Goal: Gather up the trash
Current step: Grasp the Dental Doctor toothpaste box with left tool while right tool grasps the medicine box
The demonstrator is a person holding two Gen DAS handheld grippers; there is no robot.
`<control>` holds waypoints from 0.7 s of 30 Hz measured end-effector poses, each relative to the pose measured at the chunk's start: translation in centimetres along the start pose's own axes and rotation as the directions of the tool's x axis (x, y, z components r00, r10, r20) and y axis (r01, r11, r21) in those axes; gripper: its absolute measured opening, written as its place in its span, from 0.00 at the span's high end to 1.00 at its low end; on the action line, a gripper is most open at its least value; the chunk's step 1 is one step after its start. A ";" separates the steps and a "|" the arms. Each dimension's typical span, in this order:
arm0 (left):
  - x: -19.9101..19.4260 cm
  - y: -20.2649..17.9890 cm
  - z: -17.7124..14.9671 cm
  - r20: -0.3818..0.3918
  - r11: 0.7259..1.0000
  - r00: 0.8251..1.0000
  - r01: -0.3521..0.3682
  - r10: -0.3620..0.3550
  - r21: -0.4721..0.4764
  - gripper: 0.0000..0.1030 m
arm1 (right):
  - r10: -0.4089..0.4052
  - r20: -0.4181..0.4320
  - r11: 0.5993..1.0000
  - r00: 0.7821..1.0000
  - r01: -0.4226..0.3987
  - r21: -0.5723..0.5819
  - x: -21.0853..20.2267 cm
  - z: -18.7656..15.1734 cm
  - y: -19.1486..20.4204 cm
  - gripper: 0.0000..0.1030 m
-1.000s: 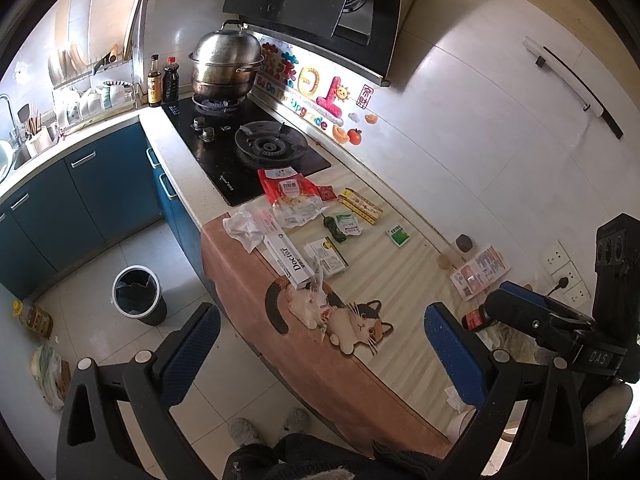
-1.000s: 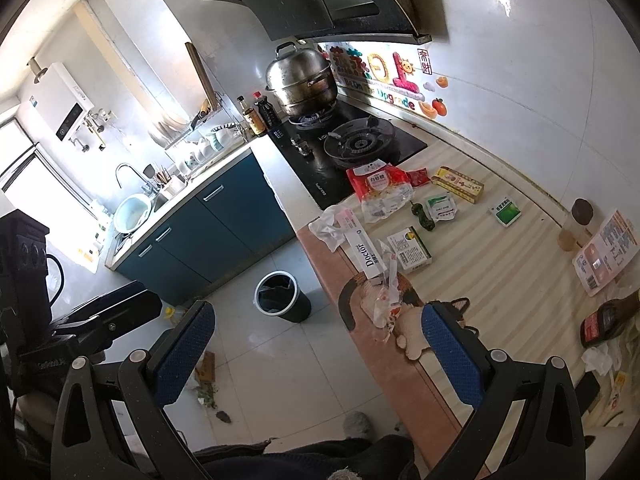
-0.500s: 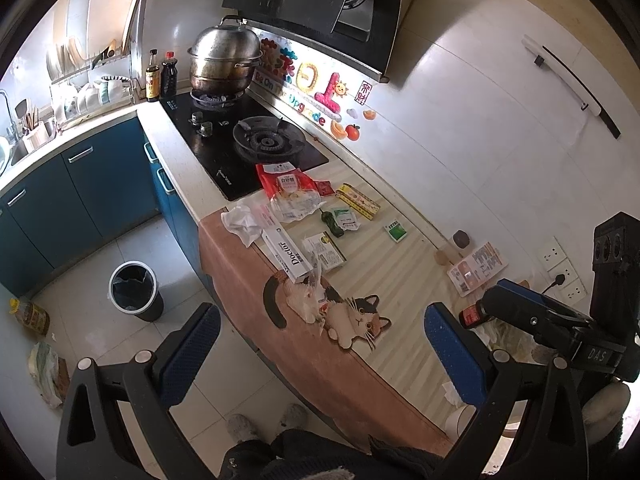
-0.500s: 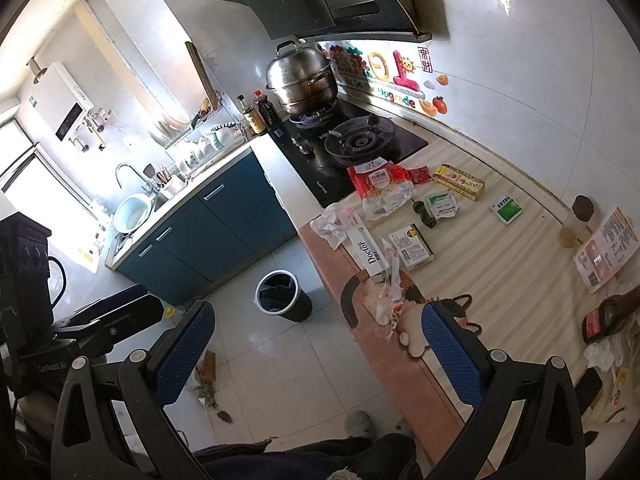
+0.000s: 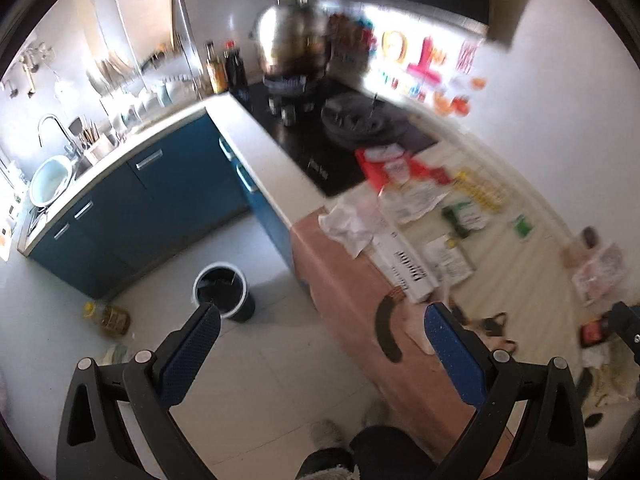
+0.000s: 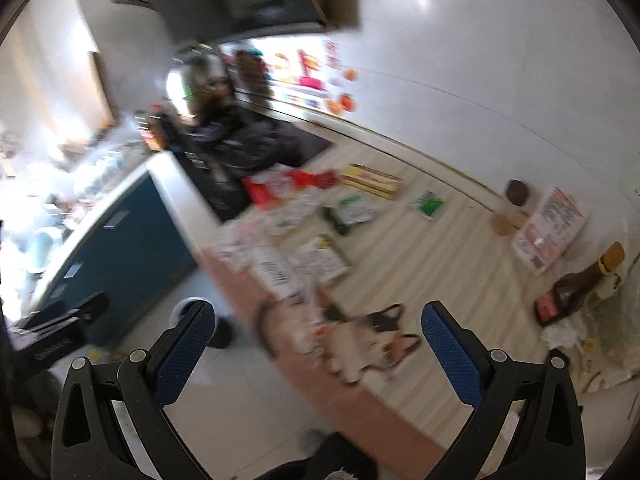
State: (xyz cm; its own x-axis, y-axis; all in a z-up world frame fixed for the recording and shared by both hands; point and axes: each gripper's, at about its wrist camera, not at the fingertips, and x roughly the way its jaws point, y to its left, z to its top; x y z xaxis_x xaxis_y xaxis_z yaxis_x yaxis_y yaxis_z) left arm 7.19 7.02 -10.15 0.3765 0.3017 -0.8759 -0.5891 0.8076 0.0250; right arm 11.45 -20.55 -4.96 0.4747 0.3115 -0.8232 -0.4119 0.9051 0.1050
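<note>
A: Item one, the tools?

B: Left tool [image 5: 318, 338] with its blue-padded jaws spread wide and nothing between them; right tool [image 6: 318, 336] likewise spread and bare. Both are held high and back from the tabletop, I judge to survey before choosing a piece.

A: Item two, the trash?

B: Ahead of both tools, on the striped cloth-covered tabletop [image 5: 532, 280]: a crumpled white paper wad [image 5: 352, 222] at the near edge, a long white printed carton [image 5: 404, 264] beside it, a red-and-white plastic food bag [image 6: 288, 190] farther ahead by the black gas hob [image 5: 320, 144], a yellow flat box [image 6: 372, 180] and a small green packet [image 6: 430, 204] toward the wall. Much of it is blurred.

A: Item three, the receptacle?

B: Round black bin with white rim [image 5: 222, 294], on the floor just ahead of the left tool's left finger, below the tabletop edge.

A: Room to move?

B: Open floor between blue cabinets [image 5: 160, 200] and the tabletop edge; the wad and carton sit near that edge, likely the easiest reach.
</note>
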 end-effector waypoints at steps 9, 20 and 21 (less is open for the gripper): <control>18.6 -3.3 4.0 -0.387 0.981 0.915 0.046 -0.116 -0.187 0.00 | -0.095 -0.197 0.986 0.976 0.120 0.118 19.4 3.0 -6.4 0.05; 30.9 -8.5 6.6 -0.547 0.939 0.799 0.060 -0.249 -0.340 0.46 | -0.048 -0.377 0.988 0.925 0.098 0.116 34.0 4.4 -8.5 0.17; 31.0 -8.9 6.7 -0.553 0.948 0.800 0.057 -0.231 -0.313 0.53 | -0.036 -0.387 0.991 0.922 0.082 0.101 34.5 4.5 -8.0 0.17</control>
State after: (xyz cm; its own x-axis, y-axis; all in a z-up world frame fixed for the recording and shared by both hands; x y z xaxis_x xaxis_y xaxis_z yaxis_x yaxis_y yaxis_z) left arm 28.84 12.59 -34.30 0.0422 -0.2255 -0.9733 -0.7610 0.6240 -0.1776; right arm 34.57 -15.75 -31.67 0.1517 0.1424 -0.9781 -0.2907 0.9522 0.0935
